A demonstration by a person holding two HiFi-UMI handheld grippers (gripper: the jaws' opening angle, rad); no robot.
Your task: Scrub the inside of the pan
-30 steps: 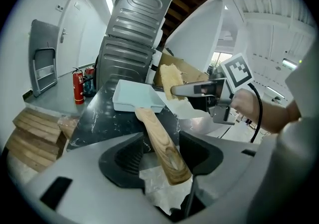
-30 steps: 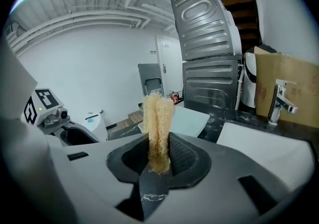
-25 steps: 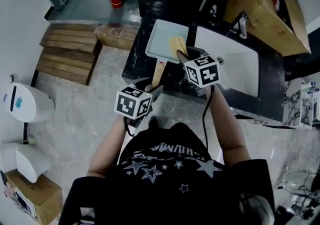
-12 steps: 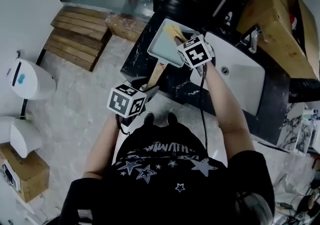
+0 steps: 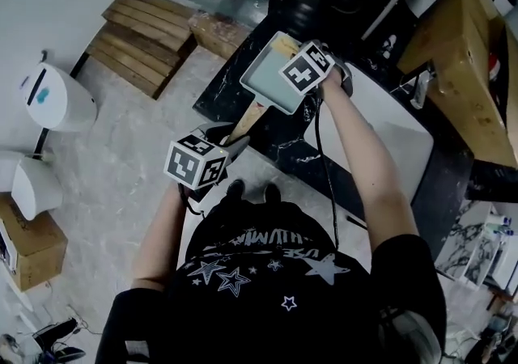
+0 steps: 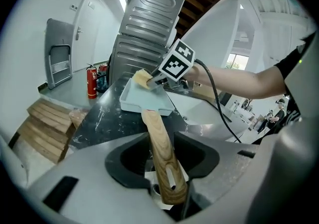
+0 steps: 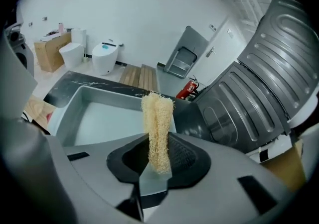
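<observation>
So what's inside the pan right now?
The pan shows a bare pale bottom. The loofah held by the right gripper stands over its far end, hiding a strip; contact cannot be told.

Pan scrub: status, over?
Left gripper, jaws just closing on wooden handle of pan. Right gripper shut on loofah, over pan's inside. Nothing in the way.

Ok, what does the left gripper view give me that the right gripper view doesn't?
Only the left gripper view: the pan's wooden handle in the left tool, whose jaws have just been closing on it; the right tool seen from outside with its marker cube; the person's forearm; the white sink.
Only the right gripper view: two toilets and a cardboard box.
Both: the pan, the loofah scrubber clamped in the right tool over it, the fire extinguisher, the wooden steps.
</observation>
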